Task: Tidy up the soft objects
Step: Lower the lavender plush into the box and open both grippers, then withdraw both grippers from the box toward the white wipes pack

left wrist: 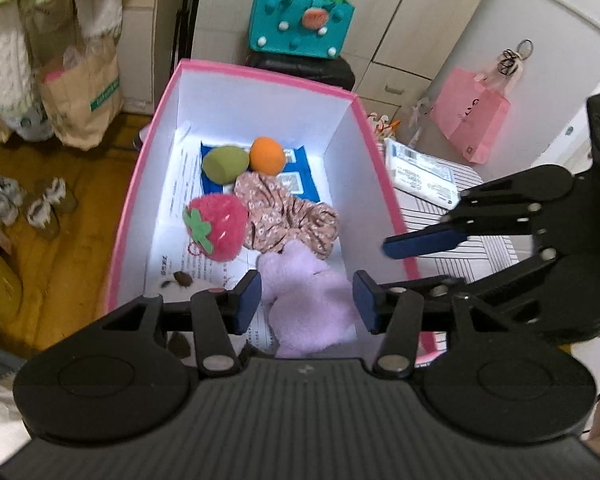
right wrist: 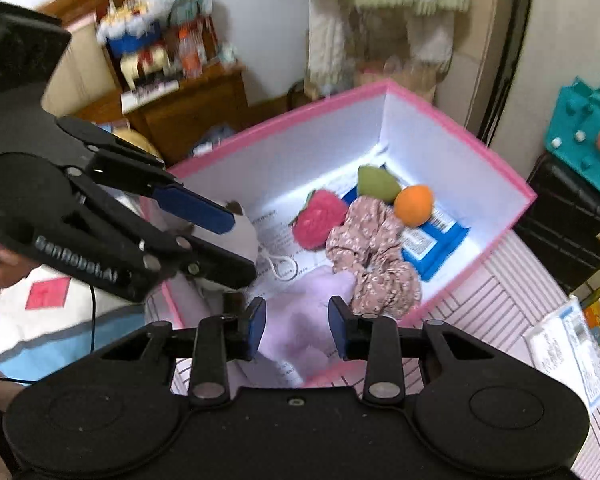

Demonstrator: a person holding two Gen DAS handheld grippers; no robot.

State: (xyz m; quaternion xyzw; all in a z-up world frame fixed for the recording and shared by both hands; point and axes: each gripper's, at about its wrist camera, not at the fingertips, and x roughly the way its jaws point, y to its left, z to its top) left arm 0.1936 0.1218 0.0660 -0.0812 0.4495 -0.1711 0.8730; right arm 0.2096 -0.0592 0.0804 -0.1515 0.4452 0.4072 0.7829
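Pink box open, white inside, sits on striped surface. Inside: lilac plush at near end, floral scrunchie mid, strawberry plush beside it, green ball and orange ball at far end on blue packet. White plush partly hidden in near corner. Left gripper over lilac plush, jaws spread, gripping nothing. Right gripper also above lilac plush, jaws spread, nothing pinched.
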